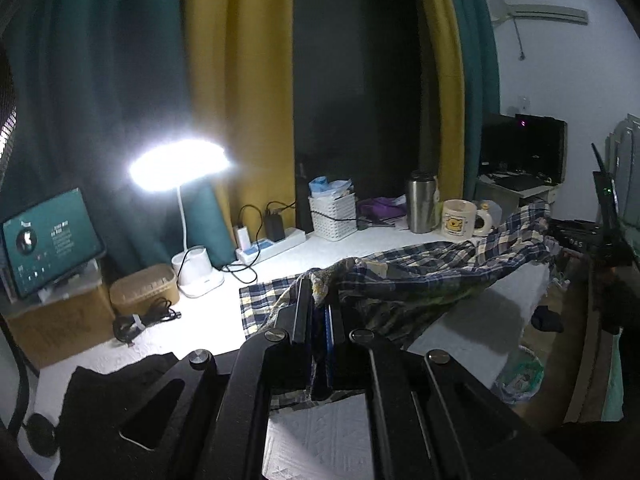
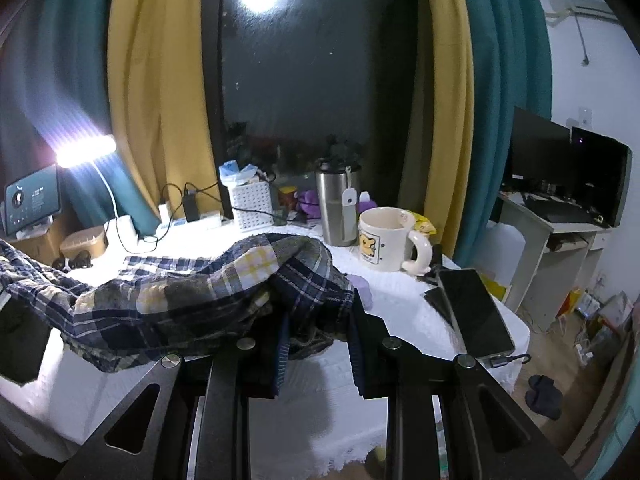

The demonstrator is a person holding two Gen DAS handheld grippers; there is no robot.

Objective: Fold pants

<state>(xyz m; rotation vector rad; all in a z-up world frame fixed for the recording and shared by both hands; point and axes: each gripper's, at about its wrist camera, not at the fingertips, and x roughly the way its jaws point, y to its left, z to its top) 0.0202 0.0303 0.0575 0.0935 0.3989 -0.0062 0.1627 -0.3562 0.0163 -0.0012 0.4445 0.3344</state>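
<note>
The plaid pants [image 1: 420, 272] in navy, white and yellow hang lifted above the white table [image 1: 192, 320], stretched between my two grippers. My left gripper [image 1: 320, 300] is shut on one edge of the pants. In the right wrist view the pants [image 2: 208, 292] drape across from the left, and my right gripper [image 2: 320, 320] holds a bunched fold between its fingers, jaws partly apart around the cloth. The right gripper also shows in the left wrist view [image 1: 576, 240] at the far end of the pants.
On the table: a lit desk lamp [image 1: 180, 168], a tablet [image 1: 48, 240], a power strip [image 1: 272, 244], a white basket [image 2: 252, 204], a steel flask [image 2: 336, 208], a cream mug [image 2: 384, 240], phones [image 2: 472, 312]. A black cloth [image 1: 120, 392] lies near.
</note>
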